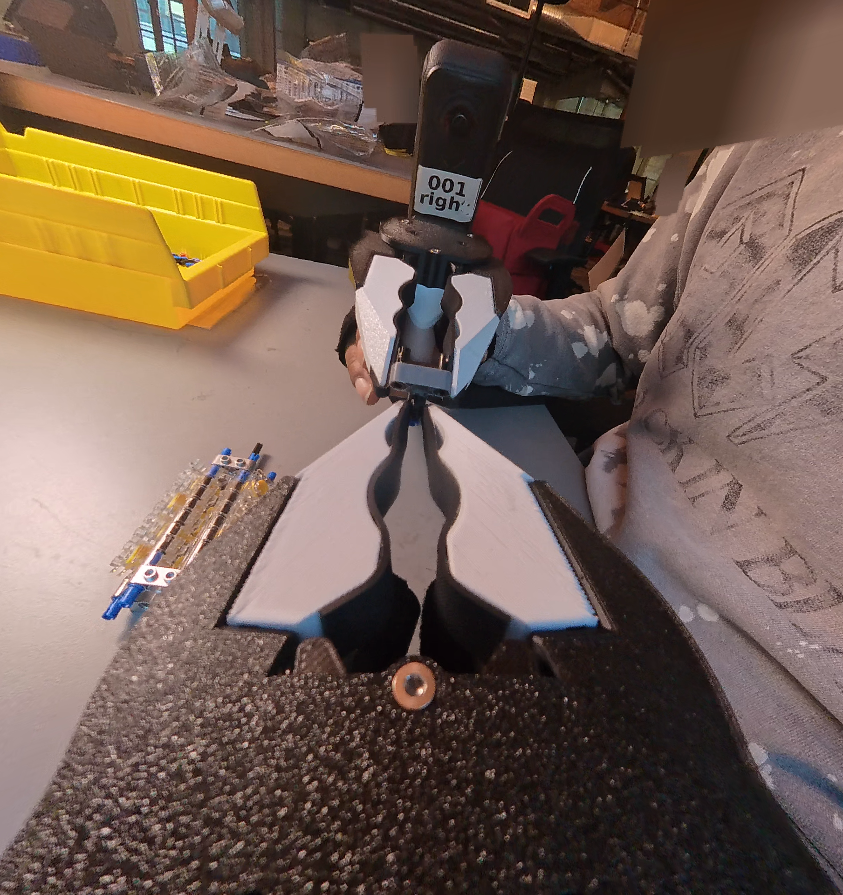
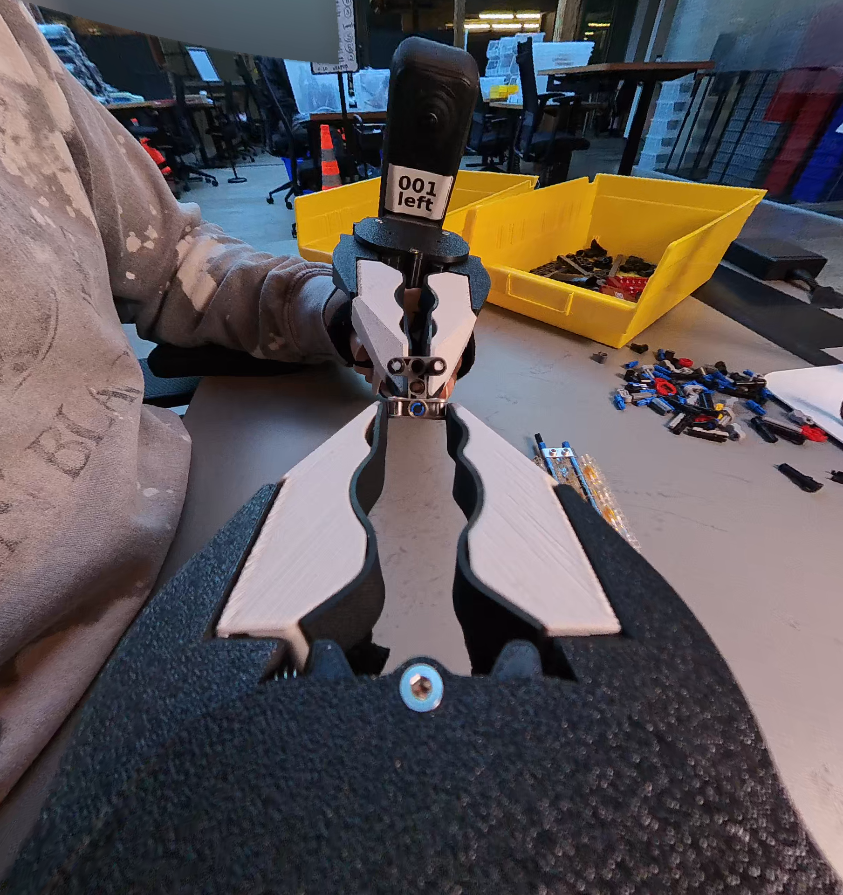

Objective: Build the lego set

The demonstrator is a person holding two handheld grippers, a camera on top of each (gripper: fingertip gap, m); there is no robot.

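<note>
Two grippers meet tip to tip over the table [image 2: 530, 368]. Our left gripper [image 1: 413, 411] is clamped on a black T-piece [image 2: 417, 370] w/ a blue pin; our right gripper [image 2: 417, 409] is clamped on a grey beam [image 2: 417, 408]. The pieces touch. Track assembly [image 1: 187, 523] lies beside; yellow bin [image 2: 618, 252] behind.

A wooden workbench [image 1: 206, 131] ran behind the grey tabletop [image 1: 95, 387]. Office chairs [image 2: 550, 140], dark desks [image 2: 627, 72] and an orange traffic cone [image 2: 330, 157] stood on the grey floor [image 2: 245, 208] under ceiling strip lights [image 2: 506, 19].
</note>
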